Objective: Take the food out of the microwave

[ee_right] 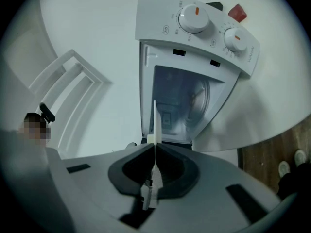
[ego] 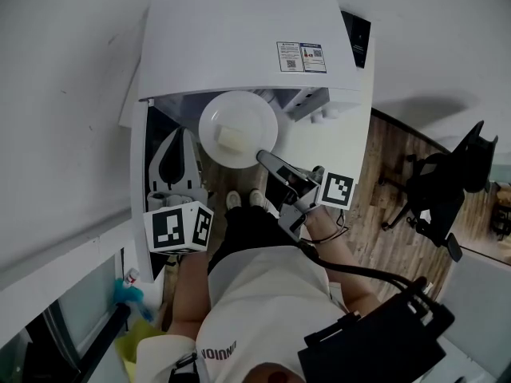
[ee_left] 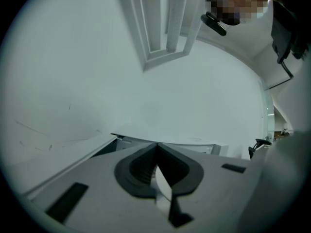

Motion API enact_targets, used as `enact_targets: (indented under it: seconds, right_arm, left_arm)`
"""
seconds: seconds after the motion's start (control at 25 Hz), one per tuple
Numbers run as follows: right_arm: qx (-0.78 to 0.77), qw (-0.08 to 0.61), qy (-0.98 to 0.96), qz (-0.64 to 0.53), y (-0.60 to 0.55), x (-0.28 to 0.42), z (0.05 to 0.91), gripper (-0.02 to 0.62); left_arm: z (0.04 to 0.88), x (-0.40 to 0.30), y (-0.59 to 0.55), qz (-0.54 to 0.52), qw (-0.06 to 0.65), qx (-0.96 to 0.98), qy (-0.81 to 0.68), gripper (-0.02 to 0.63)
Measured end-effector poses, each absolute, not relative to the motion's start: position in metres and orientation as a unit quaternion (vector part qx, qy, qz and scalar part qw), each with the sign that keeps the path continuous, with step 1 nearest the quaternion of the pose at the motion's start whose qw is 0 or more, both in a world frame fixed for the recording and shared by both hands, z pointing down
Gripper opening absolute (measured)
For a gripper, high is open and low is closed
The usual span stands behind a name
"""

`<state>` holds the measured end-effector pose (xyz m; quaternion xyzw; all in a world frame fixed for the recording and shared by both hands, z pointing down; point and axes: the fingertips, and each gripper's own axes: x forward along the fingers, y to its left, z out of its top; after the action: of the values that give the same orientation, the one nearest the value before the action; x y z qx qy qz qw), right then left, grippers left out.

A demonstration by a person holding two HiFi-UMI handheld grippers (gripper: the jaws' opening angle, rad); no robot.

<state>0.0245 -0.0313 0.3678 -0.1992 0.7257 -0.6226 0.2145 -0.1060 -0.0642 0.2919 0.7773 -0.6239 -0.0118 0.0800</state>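
Note:
A white microwave (ego: pixel 239 38) stands with its door (ego: pixel 137 158) swung open at the left. In front of its opening a round white plate (ego: pixel 239 122) hangs in the air, bearing a pale block of food (ego: pixel 231 140). My right gripper (ego: pixel 262 156) is shut on the plate's near rim. In the right gripper view the plate (ee_right: pixel 155 120) shows edge-on between the jaws of the right gripper (ee_right: pixel 154 147), with the open cavity (ee_right: pixel 180 106) behind it. My left gripper (ego: pixel 176 136) hovers beside the open door; in its own view the left gripper (ee_left: pixel 156 145) has its tips together, facing a white wall.
A black office chair (ego: pixel 435 186) stands on the wooden floor at the right. A blue bottle (ego: pixel 128 290) sits low at the left by a white ledge. The person's shoes (ego: pixel 243 200) are under the plate. The microwave's dials (ee_right: pixel 194 18) show above the cavity.

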Motion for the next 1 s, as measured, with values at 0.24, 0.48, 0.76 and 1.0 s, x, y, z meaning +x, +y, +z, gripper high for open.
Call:
enact_targets:
  seconds: [0.24,0.48,0.76,1.0]
  right_arm:
    - [-0.194,0.226,0.725,-0.621,-0.033,0.027,0.361,0.030]
    - [-0.191,0.224,0.724,-0.623,-0.031,0.029,0.361,0.029]
    - [-0.187,0.221,0.722,-0.629,-0.026,0.028,0.363,0.029]
    - [-0.182,0.217,0.725,-0.628,-0.022,0.028,0.362,0.029]
  left_arm:
    - [0.288,-0.105,-0.064,-0.012,0.076,0.778,-0.623,0.014]
    - [0.290,-0.105,-0.064,-0.013,0.078,0.777,-0.625,0.014]
    - [0.292,-0.104,-0.064,-0.014,0.082,0.776,-0.625,0.014]
    - [0.294,-0.105,-0.062,-0.015,0.084,0.774,-0.627,0.014]
